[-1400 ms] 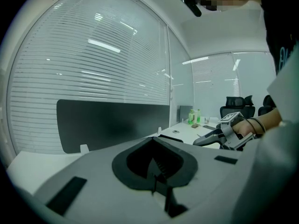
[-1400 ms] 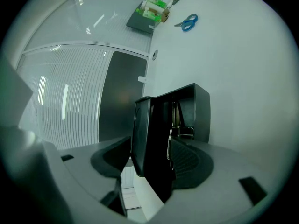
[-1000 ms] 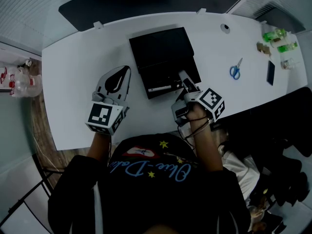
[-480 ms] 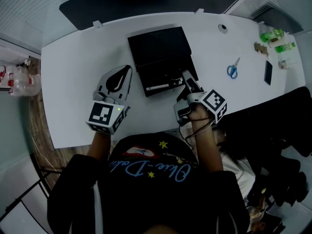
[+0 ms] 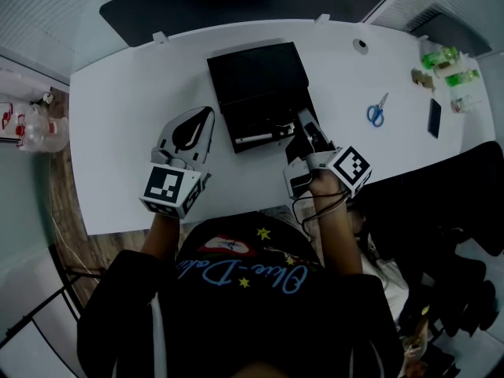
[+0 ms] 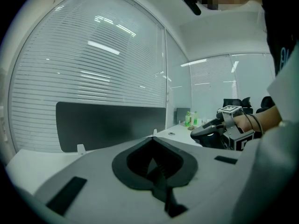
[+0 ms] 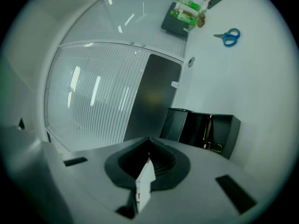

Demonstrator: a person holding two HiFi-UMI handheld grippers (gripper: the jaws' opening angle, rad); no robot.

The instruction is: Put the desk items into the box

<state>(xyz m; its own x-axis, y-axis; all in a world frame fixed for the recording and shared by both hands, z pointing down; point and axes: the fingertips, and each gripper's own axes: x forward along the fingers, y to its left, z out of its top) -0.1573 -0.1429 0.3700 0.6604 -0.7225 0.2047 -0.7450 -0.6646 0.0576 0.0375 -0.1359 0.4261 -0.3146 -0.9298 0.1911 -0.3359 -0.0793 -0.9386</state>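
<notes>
1. Your right gripper point(image 5: 305, 126) has edged slightly to the right since a second ago. It sits at the front right corner of the open black box point(image 5: 260, 77). Your left gripper point(image 5: 206, 115) has stayed put on the desk point(image 5: 118, 132), just left of the box. The scissors point(image 5: 379, 110) lie well apart to the right, not yet packed.
2. In the left gripper view, its fingers are together with nothing between them.
3. In the right gripper view, the fingers have just been closing and now clamp a small white slip point(image 7: 145, 181) with a red mark. The box stands open just ahead.
4. To do this step well, keep the squeeze steady and carry the slip over the box's front wall. I judge it thin and light enough to slide or flutter, so go low inside before you let go.
5. You cannot tell what the slip is, and the head view hides it under your gripper. The box's inside is dark, with only a pale pen point(image 5: 256, 141) showing. The far-right items are too small to name.
</notes>
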